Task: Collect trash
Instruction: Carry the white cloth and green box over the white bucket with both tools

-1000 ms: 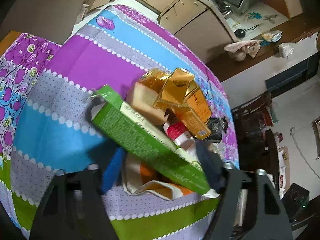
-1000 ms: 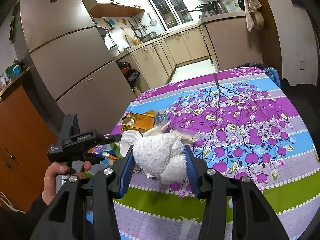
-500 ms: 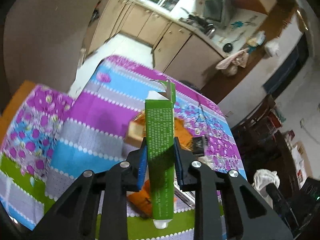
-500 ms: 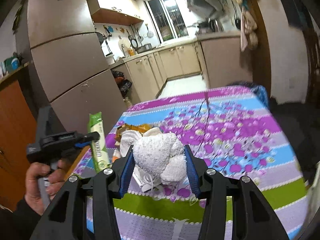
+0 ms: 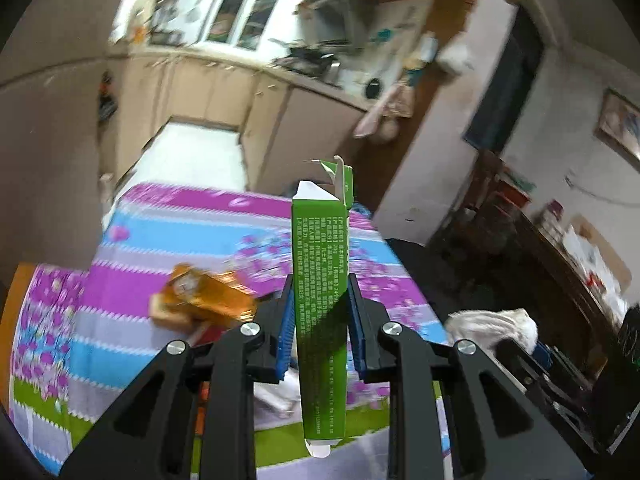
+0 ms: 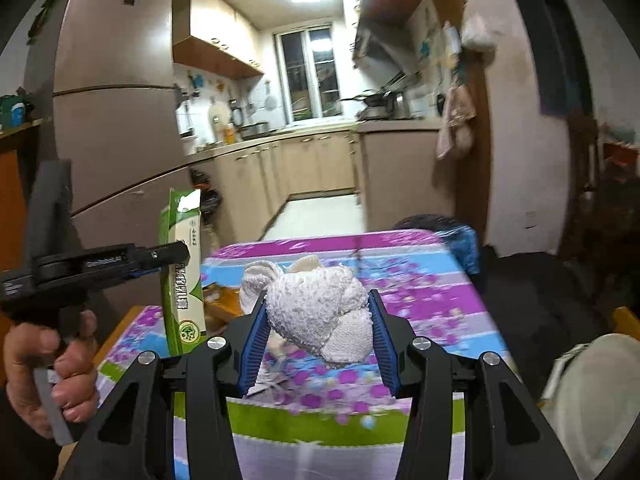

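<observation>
My left gripper (image 5: 320, 316) is shut on a long green carton (image 5: 319, 300), which stands upright above the table with its torn flap on top. From the right wrist view the same green carton (image 6: 182, 276) and the left gripper (image 6: 176, 254) show at the left, held by a hand (image 6: 48, 364). My right gripper (image 6: 318, 320) is shut on a crumpled white towel wad (image 6: 320, 312), lifted over the flowered tablecloth (image 6: 420, 296). That towel wad (image 5: 492, 328) also appears at the right of the left wrist view.
Orange-gold boxes (image 5: 204, 300) and other scraps lie on the tablecloth (image 5: 168, 236) below the carton. A dark bag (image 6: 436, 226) sits past the table's far corner. Kitchen cabinets (image 6: 308, 164) stand behind. A pale bag (image 6: 592, 400) is at lower right.
My left gripper shut on the green carton, lifted it off the pile and rolled it upright. The right gripper rose with the towel wad still held.
</observation>
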`<state>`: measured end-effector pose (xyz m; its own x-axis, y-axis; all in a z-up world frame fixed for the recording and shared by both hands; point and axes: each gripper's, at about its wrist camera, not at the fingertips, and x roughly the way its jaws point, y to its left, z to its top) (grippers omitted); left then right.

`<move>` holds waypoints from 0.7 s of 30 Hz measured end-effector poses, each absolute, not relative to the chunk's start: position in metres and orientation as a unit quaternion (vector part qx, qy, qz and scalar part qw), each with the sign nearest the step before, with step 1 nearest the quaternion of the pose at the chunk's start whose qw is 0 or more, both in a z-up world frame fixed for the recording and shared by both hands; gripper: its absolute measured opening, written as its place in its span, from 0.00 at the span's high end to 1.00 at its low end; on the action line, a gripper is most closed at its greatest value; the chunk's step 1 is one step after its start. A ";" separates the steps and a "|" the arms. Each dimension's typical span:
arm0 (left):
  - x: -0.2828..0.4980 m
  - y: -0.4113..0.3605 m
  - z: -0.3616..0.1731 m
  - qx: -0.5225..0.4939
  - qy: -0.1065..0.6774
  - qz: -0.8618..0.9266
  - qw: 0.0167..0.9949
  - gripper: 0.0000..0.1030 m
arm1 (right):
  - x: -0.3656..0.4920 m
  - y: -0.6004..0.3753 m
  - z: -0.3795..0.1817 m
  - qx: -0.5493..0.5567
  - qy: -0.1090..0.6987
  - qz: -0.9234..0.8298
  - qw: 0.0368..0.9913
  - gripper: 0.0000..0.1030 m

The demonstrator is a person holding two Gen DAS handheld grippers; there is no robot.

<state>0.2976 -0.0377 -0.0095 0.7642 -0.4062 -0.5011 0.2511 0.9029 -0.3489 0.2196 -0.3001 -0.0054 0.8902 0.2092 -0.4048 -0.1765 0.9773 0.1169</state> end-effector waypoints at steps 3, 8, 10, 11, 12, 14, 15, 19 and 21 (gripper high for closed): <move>0.291 -0.065 0.000 -0.111 0.284 -0.195 0.932 0.79 | 0.207 -0.318 0.005 0.033 0.204 0.071 0.976 0.53; 0.281 -0.101 0.008 -0.082 0.275 -0.217 0.933 0.79 | 0.188 -0.351 0.019 0.028 0.195 0.031 0.980 0.54; 0.276 -0.116 0.011 -0.070 0.270 -0.226 0.933 0.79 | 0.180 -0.366 0.024 0.026 0.193 0.013 0.981 0.54; 0.275 -0.123 0.012 -0.065 0.270 -0.230 0.933 0.79 | 0.177 -0.373 0.027 0.023 0.192 0.004 0.981 0.54; 0.274 -0.132 0.014 -0.060 0.270 -0.237 0.931 0.79 | 0.173 -0.378 0.029 0.022 0.192 -0.002 0.981 0.54; 0.271 -0.150 0.016 -0.050 0.269 -0.247 0.930 0.79 | 0.163 -0.394 0.035 0.018 0.189 -0.021 0.982 0.54; 0.270 -0.161 0.017 -0.045 0.268 -0.257 0.927 0.79 | 0.157 -0.404 0.038 0.017 0.189 -0.031 0.981 0.54; 0.263 -0.201 0.024 -0.036 0.267 -0.293 0.917 0.79 | 0.136 -0.443 0.049 0.010 0.191 -0.076 0.979 0.54; 0.260 -0.224 0.028 -0.032 0.266 -0.314 0.911 0.79 | 0.129 -0.462 0.054 0.007 0.195 -0.095 0.976 0.54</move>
<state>0.2599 -0.2241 0.0282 0.6603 -0.5898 -0.4649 0.5554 0.8002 -0.2262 0.1289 -0.4617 0.0536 0.9058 -0.1823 -0.3826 0.1878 0.9819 -0.0234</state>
